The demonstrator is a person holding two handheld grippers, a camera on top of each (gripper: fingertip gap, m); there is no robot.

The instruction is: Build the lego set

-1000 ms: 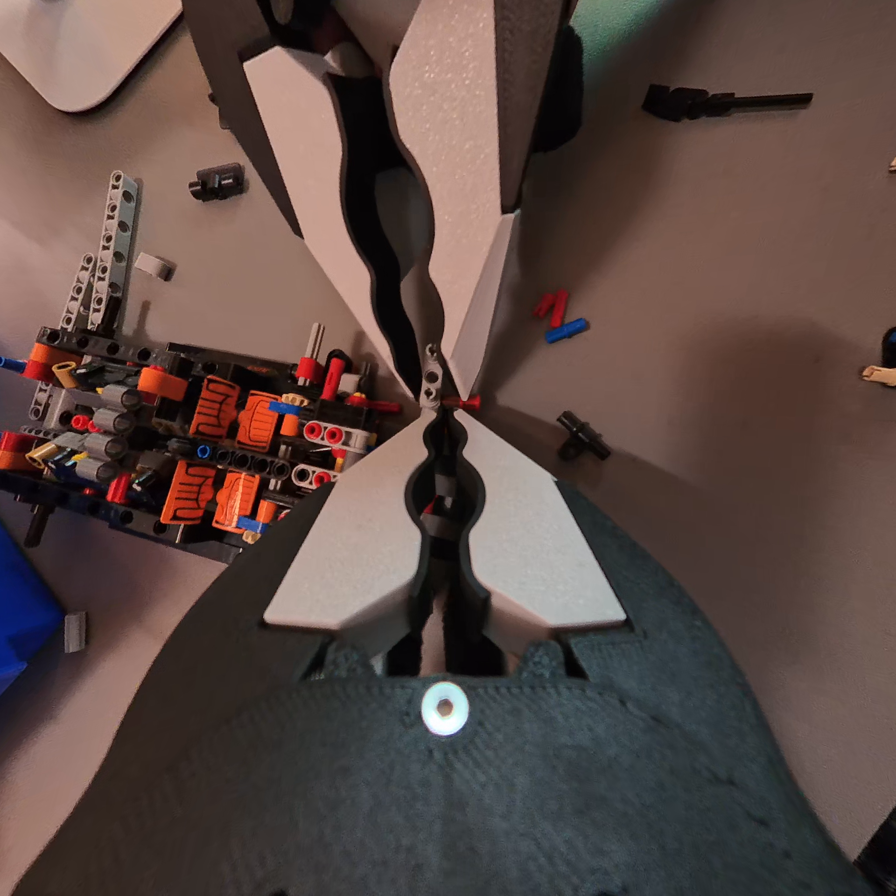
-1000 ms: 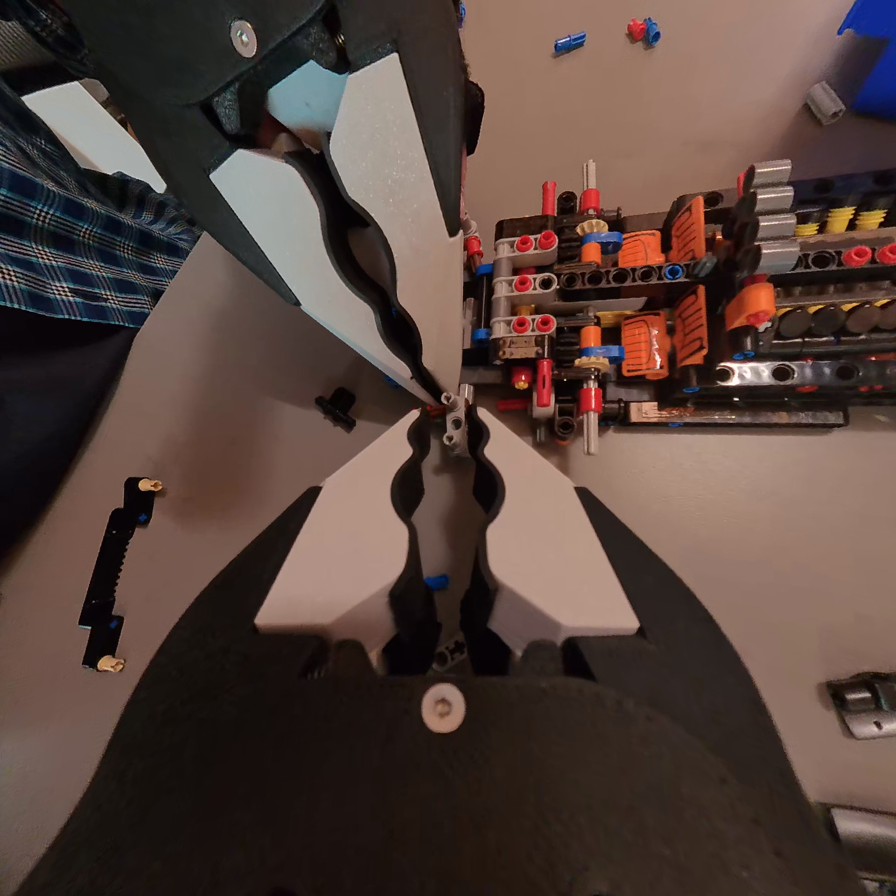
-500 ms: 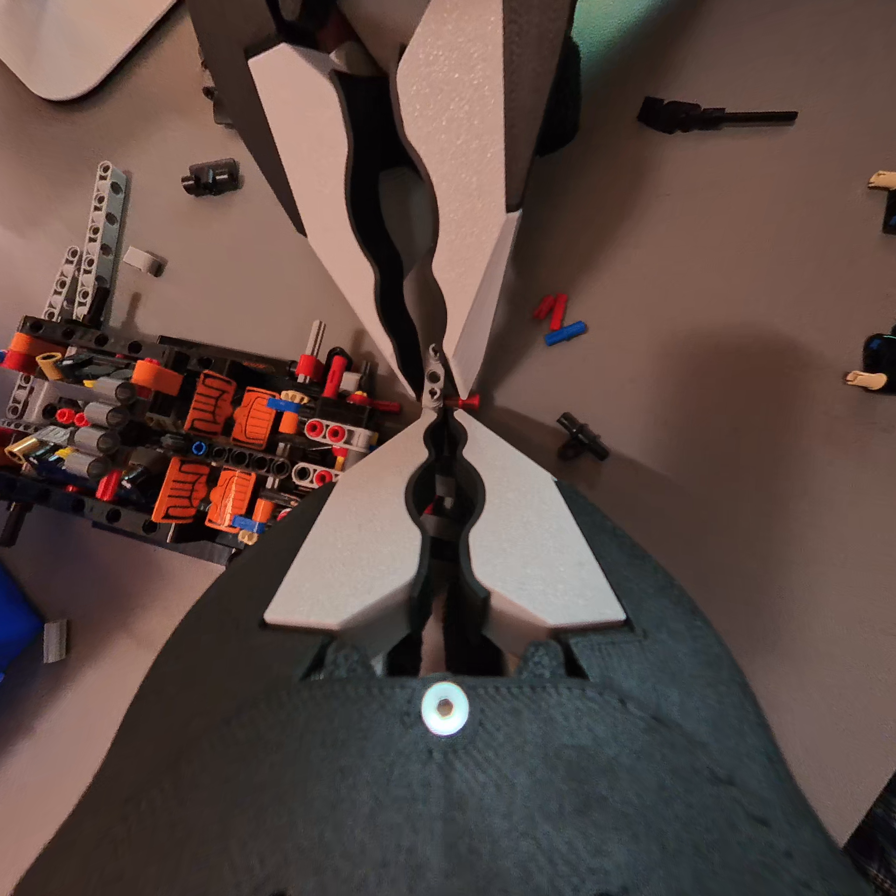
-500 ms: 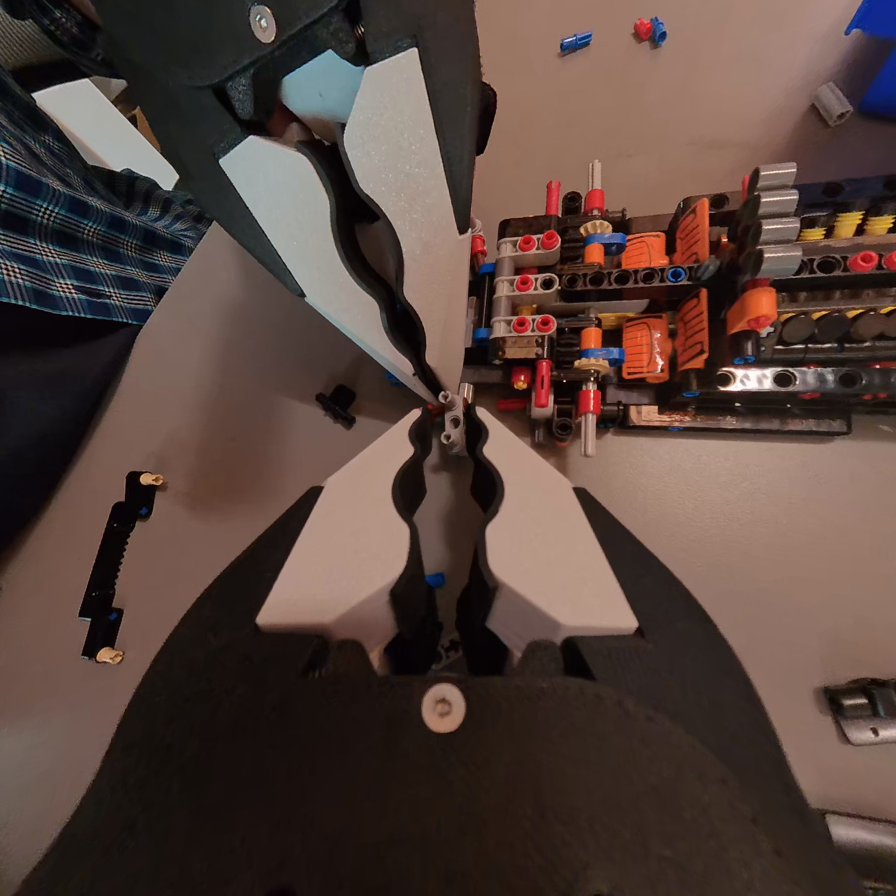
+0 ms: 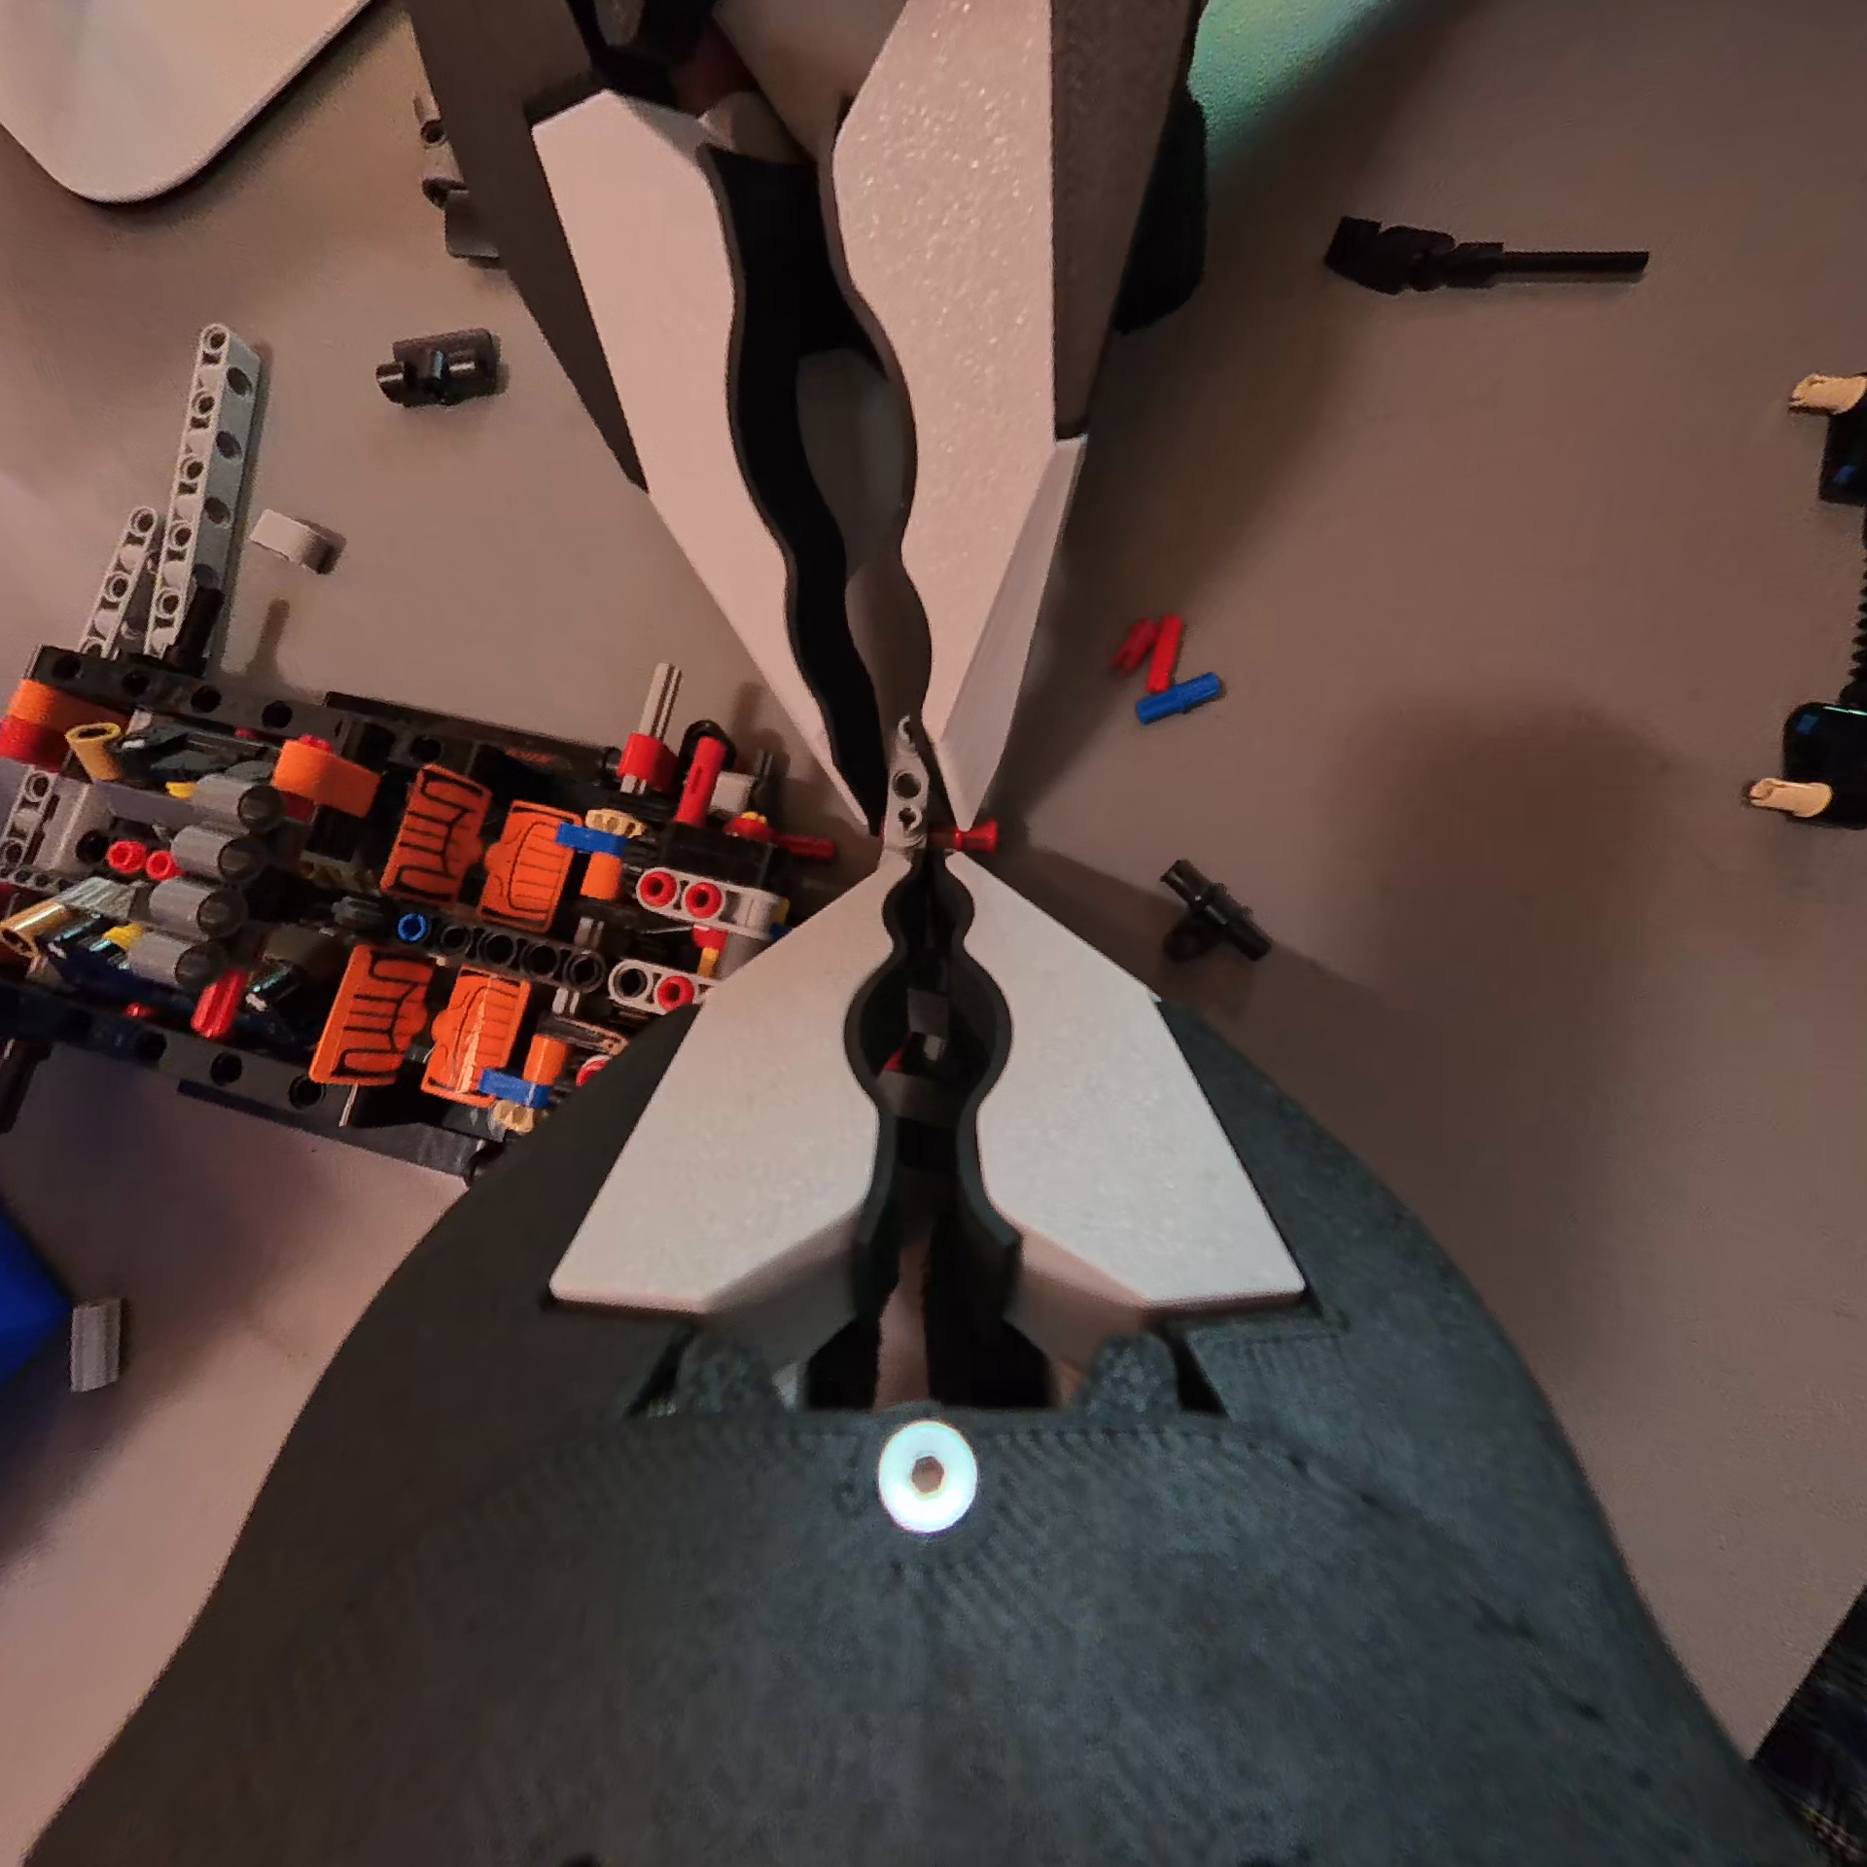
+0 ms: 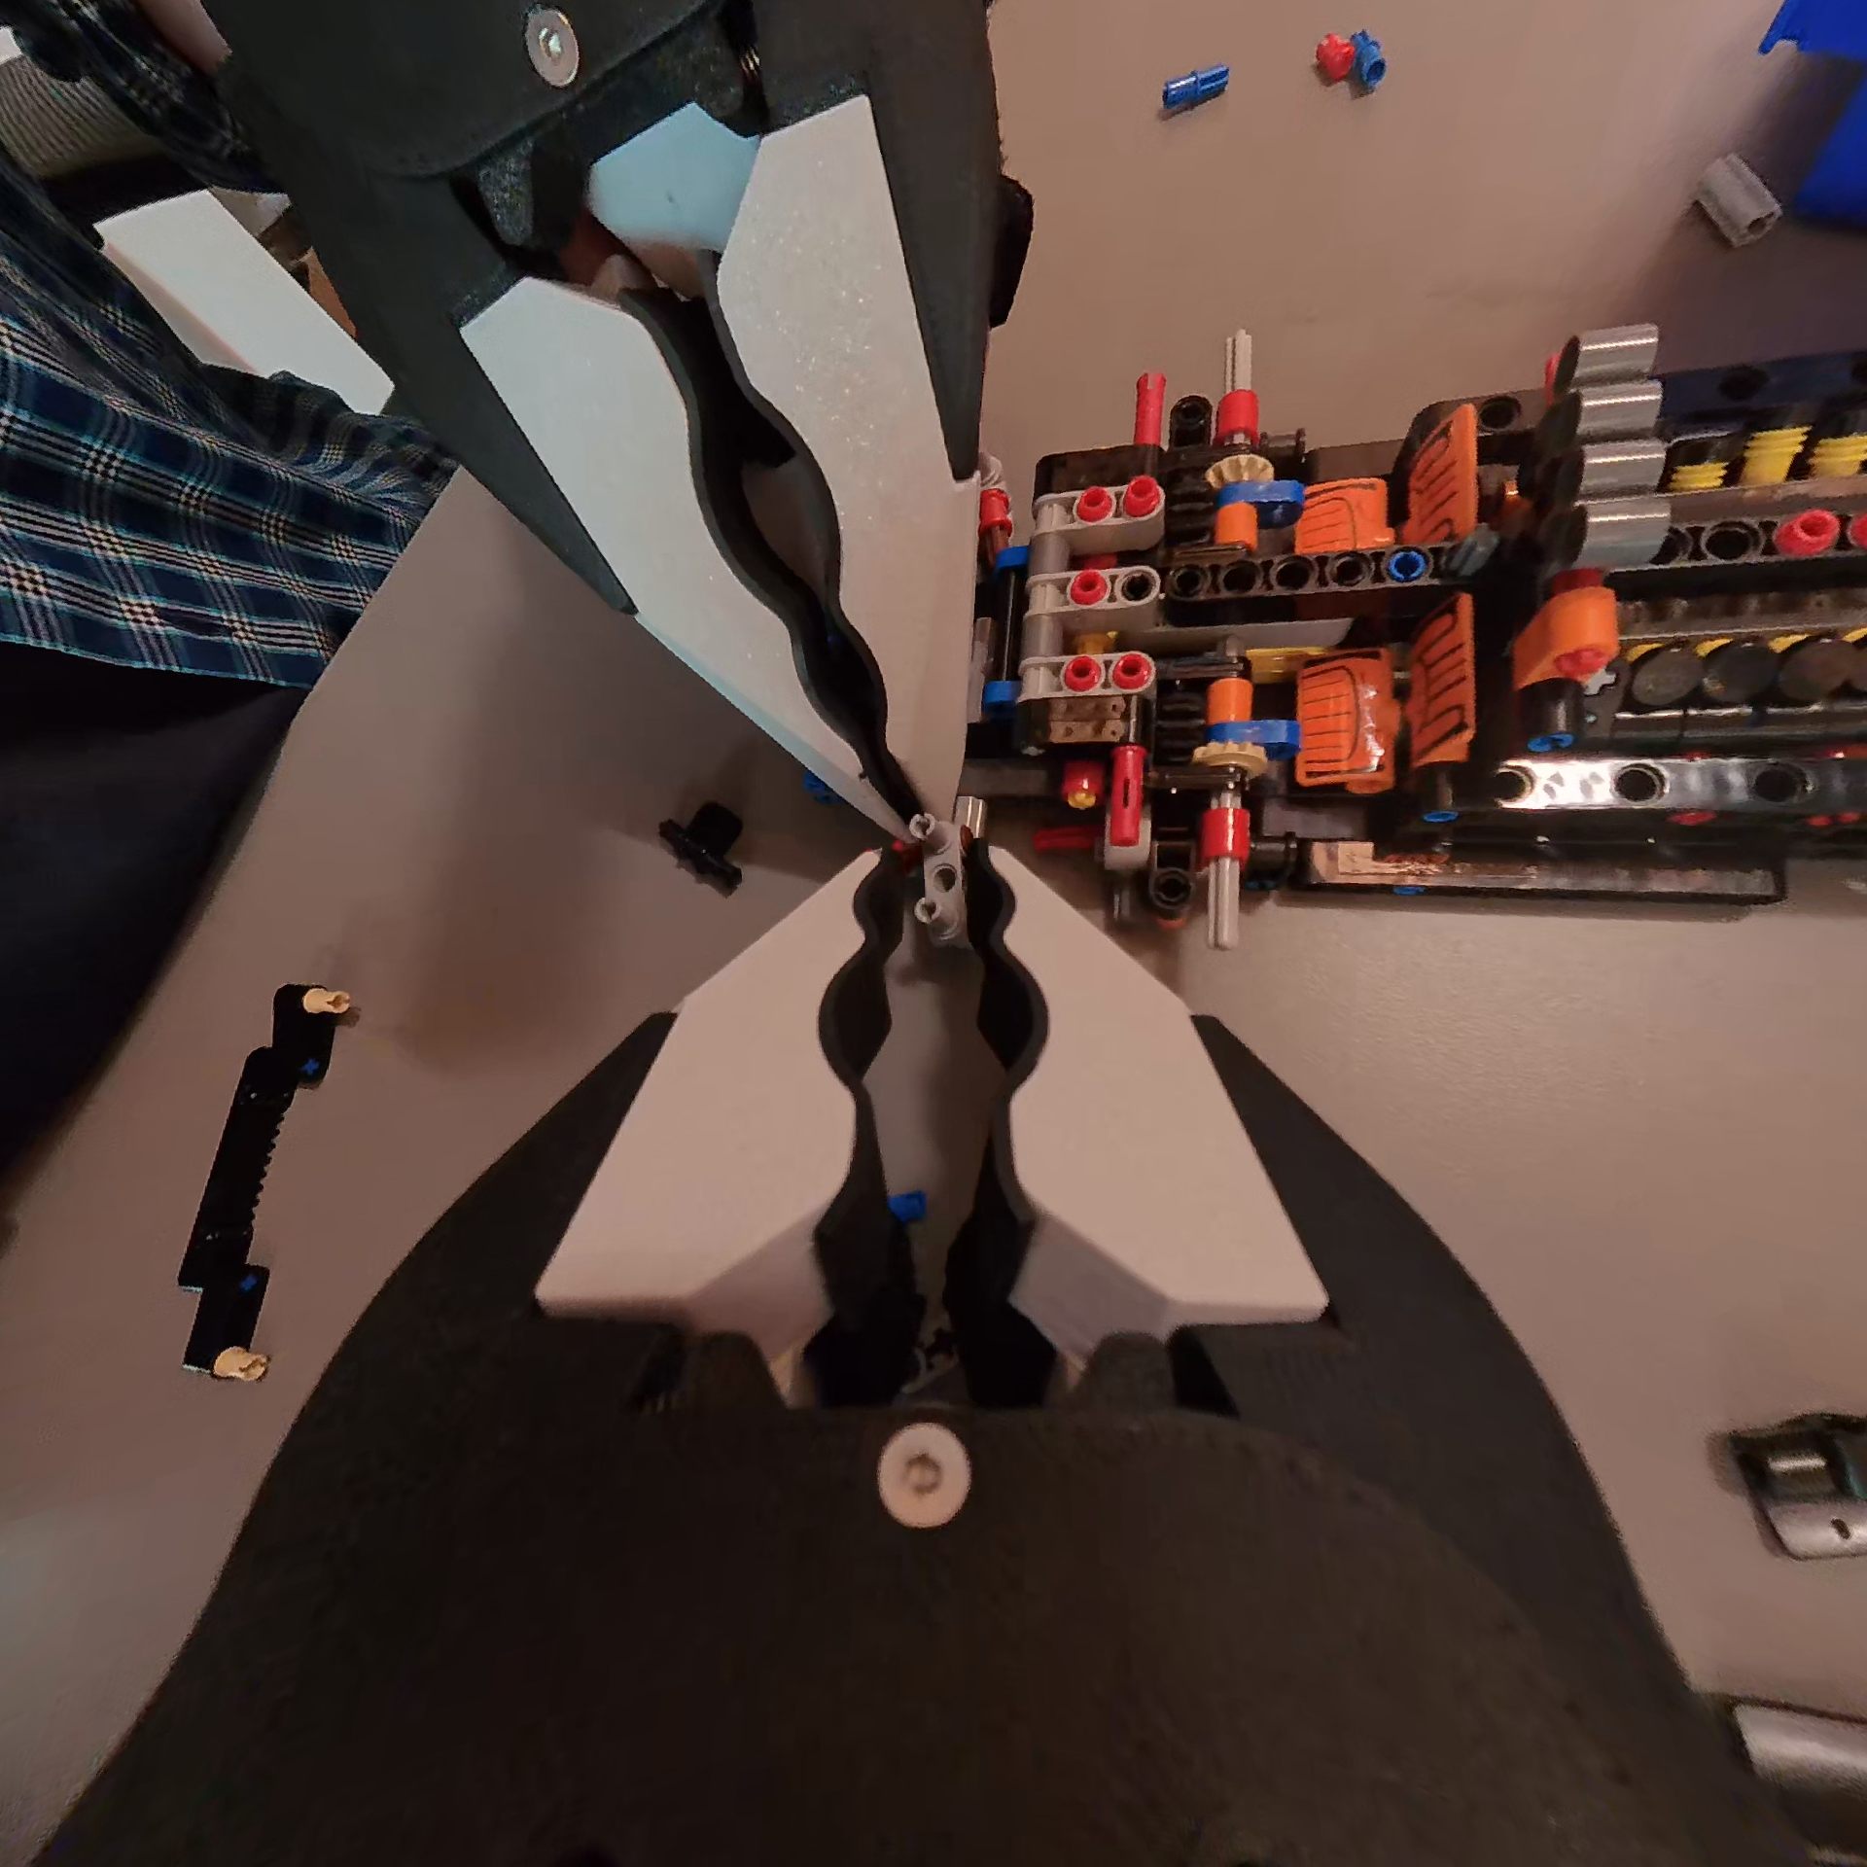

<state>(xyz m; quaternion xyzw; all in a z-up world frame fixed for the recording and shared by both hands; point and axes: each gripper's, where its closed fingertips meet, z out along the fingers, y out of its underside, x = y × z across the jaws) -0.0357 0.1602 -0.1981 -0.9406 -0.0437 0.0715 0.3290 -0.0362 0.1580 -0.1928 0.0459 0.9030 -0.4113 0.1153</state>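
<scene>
Between the two sets of fingers, meeting tip to tip just off the near end of the half-built lego model [image 6: 1414, 657], sits a small grey connector [image 6: 942, 889] with round holes. The right gripper [image 6: 935, 879] is clenched on this connector, holding it end-on, so its holes face the other tool. The left gripper [image 5: 914, 859] is pinched on a thin red axle pin [image 5: 965, 837] that crosses the connector's lower end; probably one tool steadies the piece while the other seats the pin, above the counter [image 6: 1414, 1162] rather than on the model. From the model, a black pin connector [image 5: 1207, 914] lies just past the fingers, red and blue pins [image 5: 1162, 672] farther on, a black rack piece [image 6: 253, 1192] well beyond. A plaid sleeve [image 6: 182, 525] shows behind the left tool.

Against the earlier frames, both grips are unchanged and the connector sits at the same spot; only the model has drifted slightly in the left wrist view, so the joined tools have shifted a little together.
</scene>
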